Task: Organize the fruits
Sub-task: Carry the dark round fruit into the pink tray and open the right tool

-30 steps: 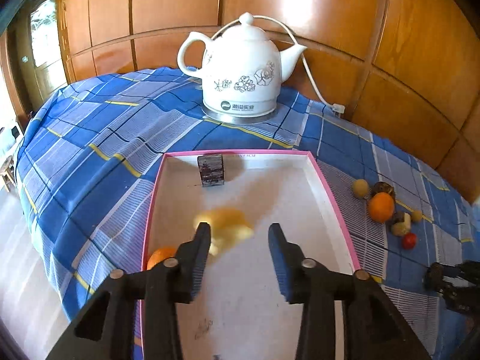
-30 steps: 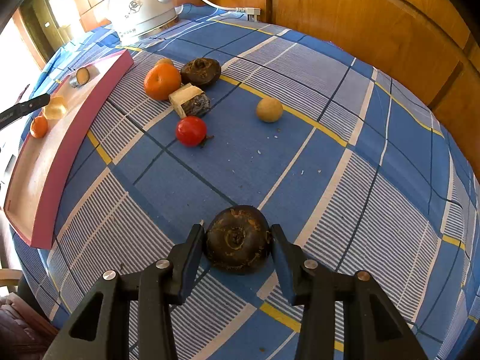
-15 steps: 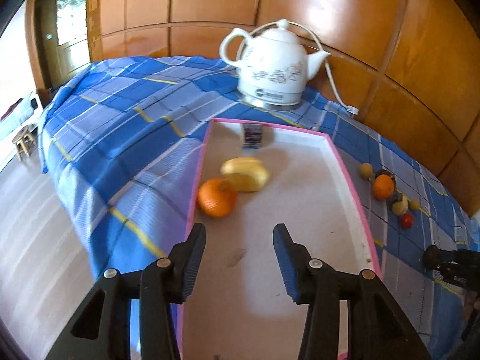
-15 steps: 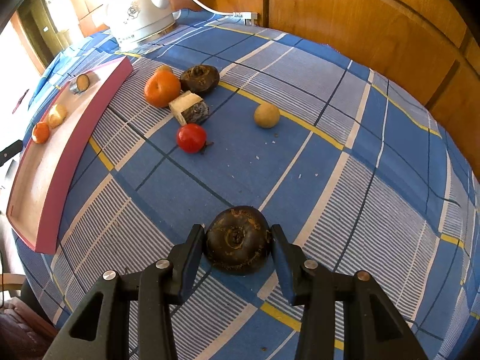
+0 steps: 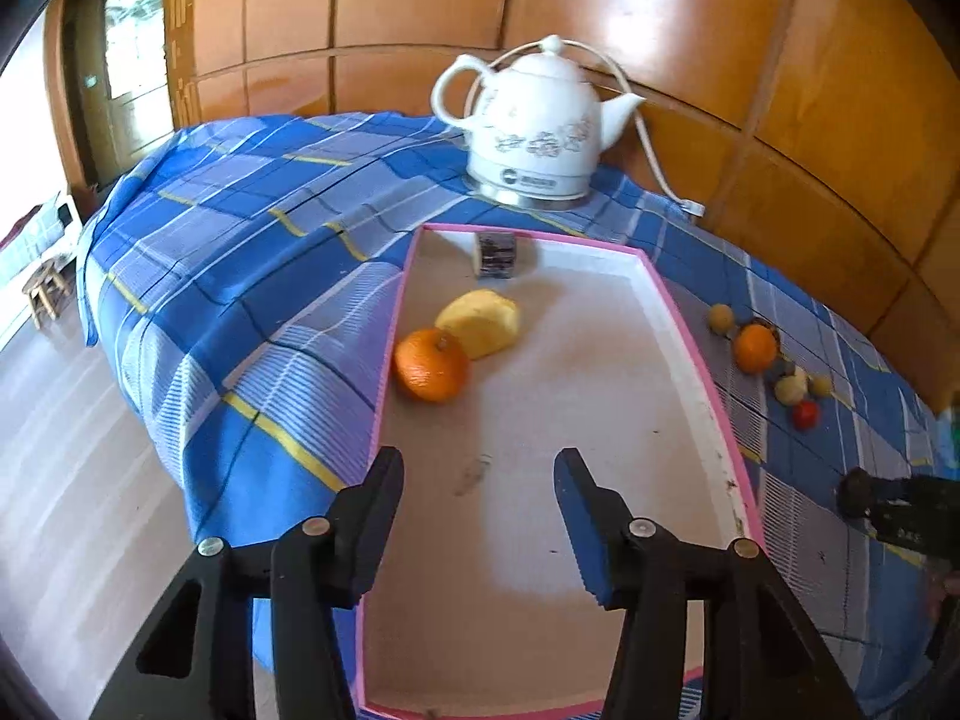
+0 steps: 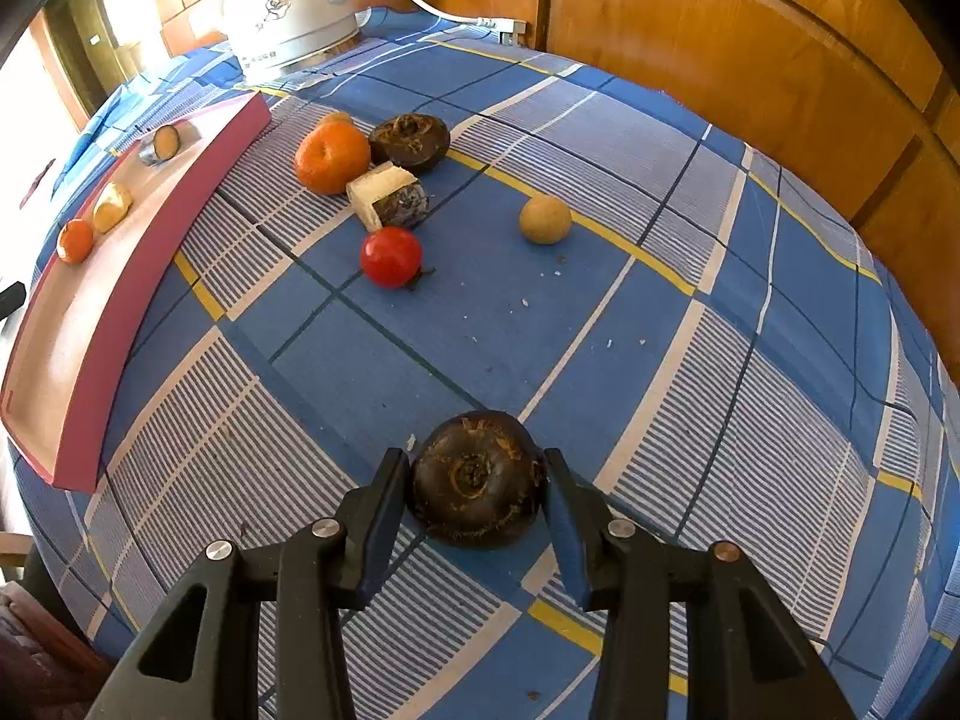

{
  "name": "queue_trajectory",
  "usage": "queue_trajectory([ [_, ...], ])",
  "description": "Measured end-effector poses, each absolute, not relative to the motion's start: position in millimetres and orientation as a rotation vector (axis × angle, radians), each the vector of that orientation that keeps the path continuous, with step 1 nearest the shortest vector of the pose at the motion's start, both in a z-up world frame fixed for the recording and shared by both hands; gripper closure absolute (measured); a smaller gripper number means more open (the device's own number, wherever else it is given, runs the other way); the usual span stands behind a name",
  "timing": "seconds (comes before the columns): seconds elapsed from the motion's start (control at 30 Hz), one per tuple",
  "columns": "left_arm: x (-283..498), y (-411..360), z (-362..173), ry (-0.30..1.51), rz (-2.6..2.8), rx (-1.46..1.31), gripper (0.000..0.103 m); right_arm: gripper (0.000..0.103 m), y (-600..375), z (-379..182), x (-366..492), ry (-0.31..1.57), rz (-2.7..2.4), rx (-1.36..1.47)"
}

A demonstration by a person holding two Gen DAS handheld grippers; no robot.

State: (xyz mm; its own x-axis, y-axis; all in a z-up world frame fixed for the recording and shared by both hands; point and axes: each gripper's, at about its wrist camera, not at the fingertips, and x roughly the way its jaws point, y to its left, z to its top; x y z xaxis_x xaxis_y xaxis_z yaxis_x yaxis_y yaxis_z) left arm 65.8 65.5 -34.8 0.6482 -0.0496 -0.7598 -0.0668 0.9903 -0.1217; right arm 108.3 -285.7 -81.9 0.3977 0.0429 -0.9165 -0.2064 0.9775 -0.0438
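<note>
Standing by the table, I watched the left gripper (image 5: pixel 477 468) draw back along the tray (image 5: pixel 690 336) from where it had hung a second earlier, right over a yellow blur of fruit. Its jaws had just been opening and now stood apart with nothing between them. The yellow fruit (image 5: pixel 480 323) lay settled on the tray floor, touching the orange (image 5: pixel 431 363) by the left wall, with a small dark piece (image 5: pixel 495 253) at the far end. That looked to me like a delivery finished: three items in, and the left hand free for another.

The right gripper (image 6: pixel 477 483) had not shifted at all. Its pads sat closed against both sides of a dark round fruit (image 6: pixel 477 477), near the table's front edge and well apart from the tray. Whether the fruit was lifted or resting on the cloth (image 6: pixel 690 192) I could not tell.

Five more things waited on the cloth: a second orange (image 6: pixel 331 156), a second dark fruit (image 6: pixel 409 141), a cut chunk (image 6: pixel 390 195), a tomato (image 6: pixel 390 257) and a small tan fruit (image 6: pixel 545 219) off by itself; a further small one seemed to peek out behind the orange. The kettle (image 5: pixel 534 132) stood beyond the tray. I judged the sorting not yet half done, with the right hand's carry to the tray the likely next step.
</note>
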Motion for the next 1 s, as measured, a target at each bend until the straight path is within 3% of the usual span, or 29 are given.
queue_trajectory([
  [0.4,59,47,-27,0.838,-0.040,-0.090,0.045,0.058,-272,-75,105,1.140,0.157,-0.165],
  [1.0,58,59,-31,0.852,-0.038,-0.123,0.041,0.058,-126,-36,103,1.058,0.503,-0.149],
])
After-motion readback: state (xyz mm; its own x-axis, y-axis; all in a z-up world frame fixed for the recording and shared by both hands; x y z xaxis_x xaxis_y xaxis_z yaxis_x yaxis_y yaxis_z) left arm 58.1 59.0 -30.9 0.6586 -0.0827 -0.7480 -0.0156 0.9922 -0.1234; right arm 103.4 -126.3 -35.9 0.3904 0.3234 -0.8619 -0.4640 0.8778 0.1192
